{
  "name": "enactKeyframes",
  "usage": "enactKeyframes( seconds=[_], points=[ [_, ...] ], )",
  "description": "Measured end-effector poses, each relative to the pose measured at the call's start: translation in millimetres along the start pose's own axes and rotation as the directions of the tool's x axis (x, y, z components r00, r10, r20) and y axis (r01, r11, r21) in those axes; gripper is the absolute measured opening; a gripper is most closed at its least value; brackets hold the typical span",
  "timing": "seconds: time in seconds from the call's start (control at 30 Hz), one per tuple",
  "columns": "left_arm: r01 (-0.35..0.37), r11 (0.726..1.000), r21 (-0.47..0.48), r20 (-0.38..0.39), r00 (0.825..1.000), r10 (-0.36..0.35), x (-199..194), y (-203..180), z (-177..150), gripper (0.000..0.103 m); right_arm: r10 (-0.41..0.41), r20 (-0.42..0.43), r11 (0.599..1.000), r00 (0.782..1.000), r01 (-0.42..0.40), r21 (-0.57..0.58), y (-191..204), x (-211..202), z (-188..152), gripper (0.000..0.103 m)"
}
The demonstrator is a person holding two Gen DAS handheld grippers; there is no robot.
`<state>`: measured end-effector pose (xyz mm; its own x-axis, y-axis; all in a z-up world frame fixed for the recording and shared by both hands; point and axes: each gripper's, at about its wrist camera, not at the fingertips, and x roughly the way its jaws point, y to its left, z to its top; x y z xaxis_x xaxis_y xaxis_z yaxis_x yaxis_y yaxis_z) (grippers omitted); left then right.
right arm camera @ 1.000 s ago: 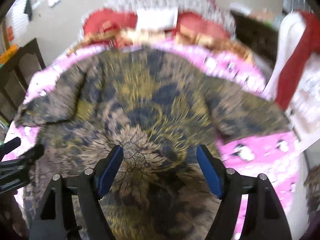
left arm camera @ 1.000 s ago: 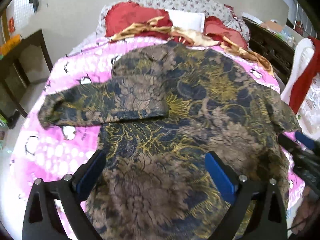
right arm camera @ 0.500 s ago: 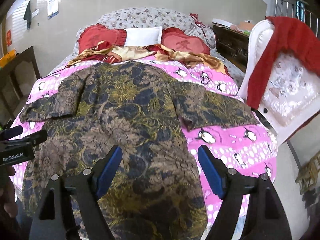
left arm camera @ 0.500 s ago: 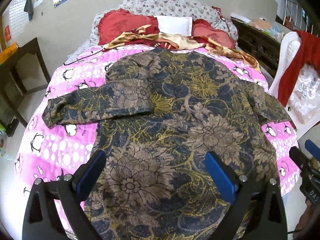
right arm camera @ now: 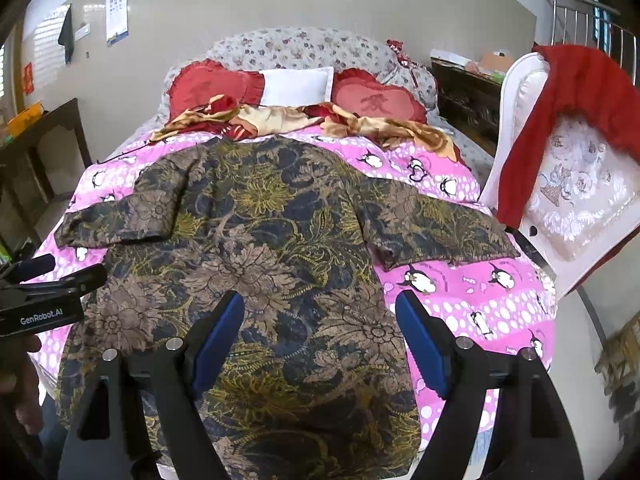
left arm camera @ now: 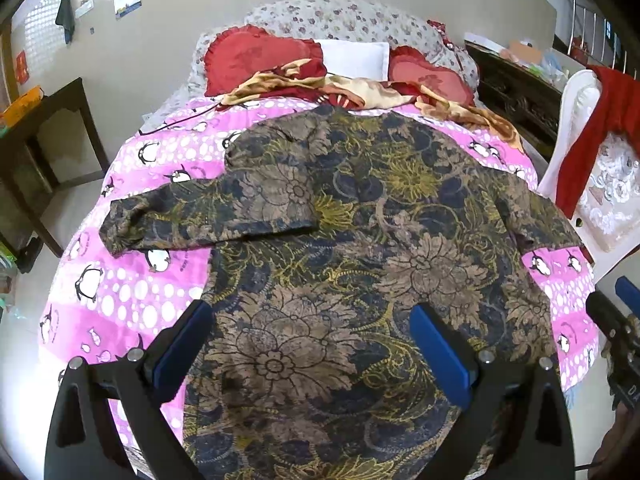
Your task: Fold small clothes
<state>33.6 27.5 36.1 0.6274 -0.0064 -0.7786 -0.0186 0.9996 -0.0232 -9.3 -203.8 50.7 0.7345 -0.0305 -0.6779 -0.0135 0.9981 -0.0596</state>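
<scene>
The shirt [left arm camera: 360,264] lies flat on the bed [left arm camera: 132,304] under both open, empty claws: left claw [left arm camera: 312,356], right claw [right arm camera: 320,340]. The left claw's body reads "GenRobot.AI".

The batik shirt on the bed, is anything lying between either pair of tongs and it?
Nothing visible does. The batik shirt lies spread flat on the penguin bedspread, directly beneath the open left tongs and the open right tongs.

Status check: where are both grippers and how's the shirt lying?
Left gripper open, empty, above hem. Right gripper open, empty. Batik shirt flat on pink blanket, one sleeve folded inward. Nothing in the way.
</scene>
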Motion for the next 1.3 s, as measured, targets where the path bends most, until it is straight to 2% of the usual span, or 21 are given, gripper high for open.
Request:
enactKeyframes(
  seconds=[0.73,1.3],
  points=[
    [-0.025,1.0,-0.005,0.006,1.0,0.025,-6.6,10.4,1.5,0.101,0.011,0.013,1.0,1.0,-0.01,-0.015,12.1,5.4,1.2,0.075],
    [0.014,1.0,0.004,-0.043,0.999,-0.014,28.4,-5.4,-0.4,0.101,-0.018,-0.03,1.0,0.999,0.018,0.006,5.0,22.3,-3.9,0.075]
  ],
)
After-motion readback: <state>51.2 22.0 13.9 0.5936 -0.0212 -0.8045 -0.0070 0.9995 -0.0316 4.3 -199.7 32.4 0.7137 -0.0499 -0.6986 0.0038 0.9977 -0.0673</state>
